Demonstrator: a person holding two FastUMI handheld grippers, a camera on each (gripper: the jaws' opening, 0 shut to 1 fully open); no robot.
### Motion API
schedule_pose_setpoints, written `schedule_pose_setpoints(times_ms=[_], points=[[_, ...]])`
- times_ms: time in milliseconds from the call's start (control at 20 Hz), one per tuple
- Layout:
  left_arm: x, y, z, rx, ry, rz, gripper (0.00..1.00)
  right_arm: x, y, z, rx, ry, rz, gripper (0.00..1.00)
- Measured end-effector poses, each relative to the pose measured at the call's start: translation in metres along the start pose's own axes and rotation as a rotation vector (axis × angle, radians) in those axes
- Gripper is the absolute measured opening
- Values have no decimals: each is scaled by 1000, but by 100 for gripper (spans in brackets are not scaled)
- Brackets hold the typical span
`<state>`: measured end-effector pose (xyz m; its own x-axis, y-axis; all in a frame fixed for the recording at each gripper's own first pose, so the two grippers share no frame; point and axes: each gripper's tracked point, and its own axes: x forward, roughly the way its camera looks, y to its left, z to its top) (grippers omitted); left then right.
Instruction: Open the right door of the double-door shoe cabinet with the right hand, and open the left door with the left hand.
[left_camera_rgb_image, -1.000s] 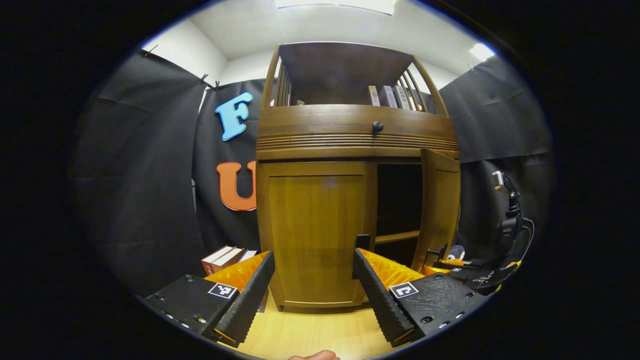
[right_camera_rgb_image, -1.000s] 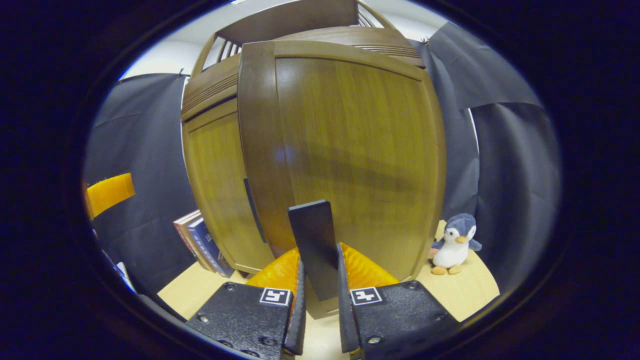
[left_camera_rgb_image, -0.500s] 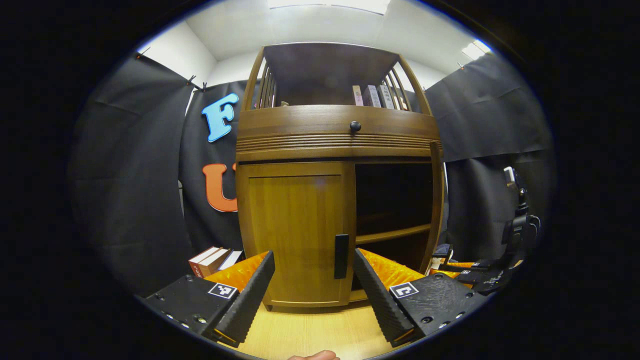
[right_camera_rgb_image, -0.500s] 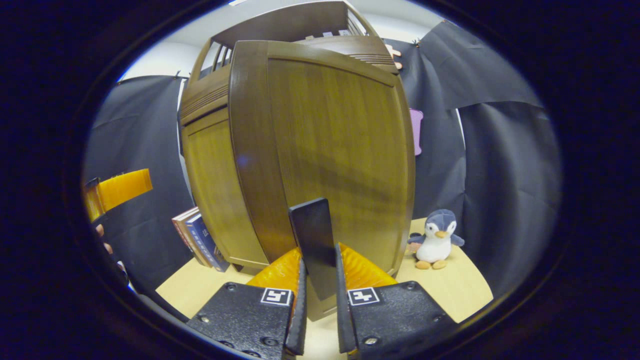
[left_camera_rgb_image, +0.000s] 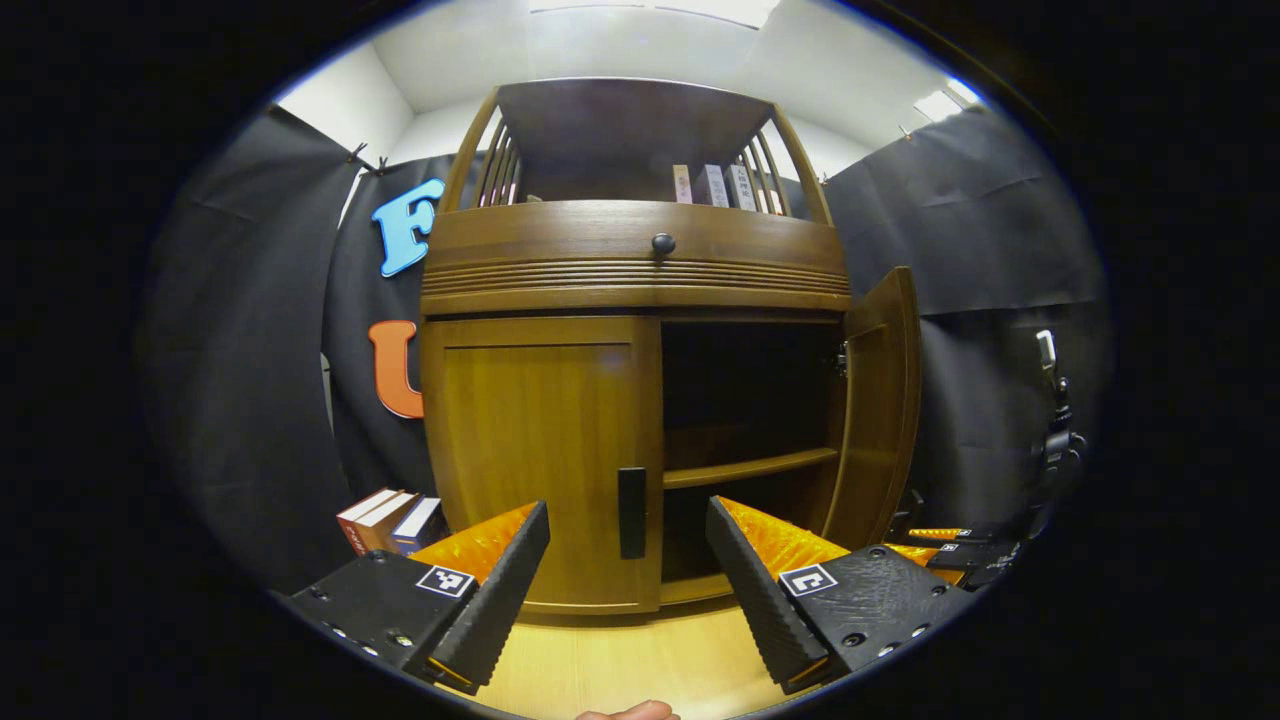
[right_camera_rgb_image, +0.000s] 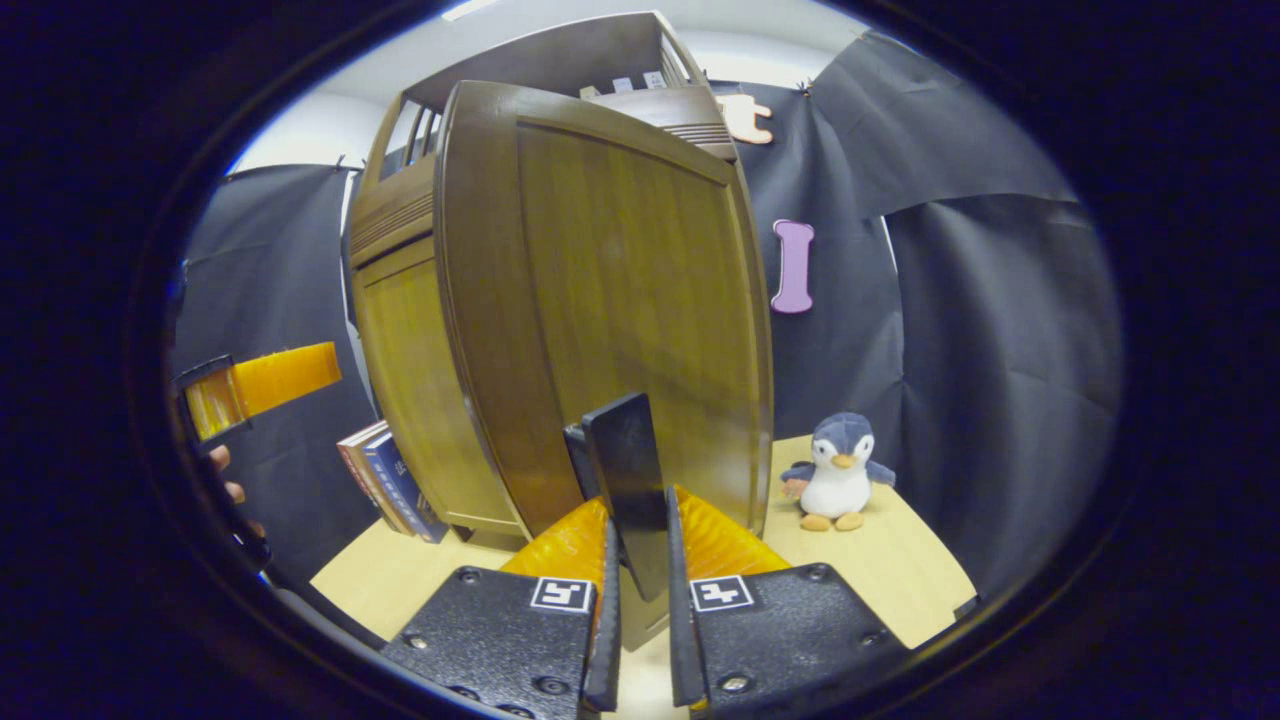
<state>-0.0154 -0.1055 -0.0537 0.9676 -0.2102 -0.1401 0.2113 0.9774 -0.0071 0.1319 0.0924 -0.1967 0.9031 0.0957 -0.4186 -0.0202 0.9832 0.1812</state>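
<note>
Clamping the right door's handle (right_camera_rgb_image: 630, 480), right tongs (right_camera_rgb_image: 637, 600); left tongs (left_camera_rgb_image: 628, 570) spread

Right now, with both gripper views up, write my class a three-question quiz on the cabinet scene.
1. True or false: the left door is shut.
2. What do the right gripper jaws clamp? A) the right door's handle B) the penguin toy C) a book
3. Fill in: the left gripper jaws are ___.

Key: 1 true; 2 A; 3 open, with the left door's handle ahead between them.
</note>
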Motion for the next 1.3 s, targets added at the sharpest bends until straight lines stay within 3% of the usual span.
schedule_pose_setpoints(times_ms=[400,900,1300], points=[[9,-26,1,-6,-7,-56,95,3,-8,-2,11,-9,-58,19],[23,-66,-8,-16,20,-149,95,-4,-43,0,83,12,-237,8],[35,-84,-16,-3,33,-187,95,-9,-46,-2,86,33,-219,3]])
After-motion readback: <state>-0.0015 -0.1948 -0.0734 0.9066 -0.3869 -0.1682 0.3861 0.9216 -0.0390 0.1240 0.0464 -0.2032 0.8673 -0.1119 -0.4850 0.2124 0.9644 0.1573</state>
